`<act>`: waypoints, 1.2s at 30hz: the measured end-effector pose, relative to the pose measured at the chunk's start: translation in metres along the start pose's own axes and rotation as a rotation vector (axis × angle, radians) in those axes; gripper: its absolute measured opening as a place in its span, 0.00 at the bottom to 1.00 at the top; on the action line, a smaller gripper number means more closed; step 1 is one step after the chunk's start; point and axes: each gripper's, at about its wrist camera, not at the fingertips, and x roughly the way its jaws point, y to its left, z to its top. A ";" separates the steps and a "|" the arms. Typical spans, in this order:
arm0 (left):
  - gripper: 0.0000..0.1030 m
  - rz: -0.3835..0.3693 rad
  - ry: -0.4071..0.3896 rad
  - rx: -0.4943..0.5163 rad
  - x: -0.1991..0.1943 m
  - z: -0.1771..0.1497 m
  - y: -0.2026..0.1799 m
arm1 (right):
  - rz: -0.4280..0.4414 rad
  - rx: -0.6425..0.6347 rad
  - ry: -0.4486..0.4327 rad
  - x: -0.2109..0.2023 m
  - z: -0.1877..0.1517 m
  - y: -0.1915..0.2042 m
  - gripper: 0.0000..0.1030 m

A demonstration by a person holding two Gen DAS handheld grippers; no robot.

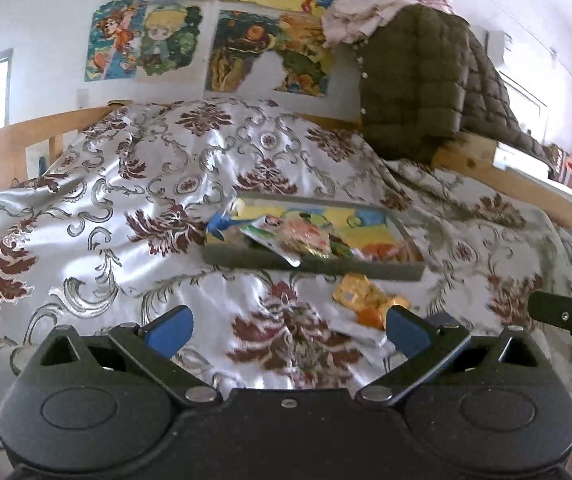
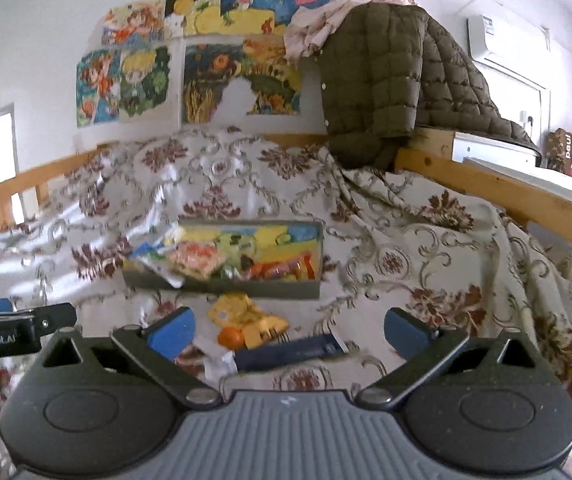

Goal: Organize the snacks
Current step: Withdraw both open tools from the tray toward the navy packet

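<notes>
A shallow grey box [image 1: 318, 266] [image 2: 222, 286] with a colourful lining lies on the patterned bedspread and holds several snack packets. One pink packet [image 1: 306, 236] [image 2: 196, 258] lies on top, and a white packet hangs over the front wall. A yellow-orange packet [image 1: 362, 298] [image 2: 242, 316] lies on the spread in front of the box. A dark blue bar [image 2: 290, 352] lies just nearer, between the right fingers. My left gripper [image 1: 288, 328] is open and empty, left of the yellow packet. My right gripper [image 2: 290, 328] is open and empty above the blue bar.
A shiny floral bedspread [image 1: 146, 200] covers the bed. A wooden bed rail [image 2: 486, 188] runs along the right side, with an olive quilted jacket [image 2: 386, 88] draped over it. Posters [image 2: 214, 40] hang on the white wall behind. The other gripper shows at the frame edge [image 1: 566, 316] [image 2: 18, 328].
</notes>
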 end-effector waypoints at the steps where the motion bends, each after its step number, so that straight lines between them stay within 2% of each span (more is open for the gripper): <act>1: 0.99 -0.003 0.007 0.004 -0.002 -0.003 0.000 | -0.002 -0.001 0.018 -0.001 -0.002 0.000 1.00; 11: 0.99 -0.001 0.107 0.029 0.000 -0.015 -0.004 | -0.013 0.044 0.162 0.002 -0.014 -0.008 1.00; 21: 0.99 0.033 0.188 0.010 0.013 -0.019 -0.001 | -0.012 0.027 0.238 0.016 -0.016 -0.005 1.00; 25: 0.99 0.044 0.200 -0.009 0.017 -0.019 0.000 | -0.011 0.020 0.265 0.022 -0.017 -0.003 1.00; 30: 0.99 0.078 0.172 -0.011 0.022 -0.013 0.003 | 0.005 0.043 0.279 0.032 -0.014 -0.007 1.00; 36: 0.99 0.098 0.202 -0.061 0.039 -0.010 0.012 | 0.046 0.067 0.317 0.053 -0.009 -0.008 1.00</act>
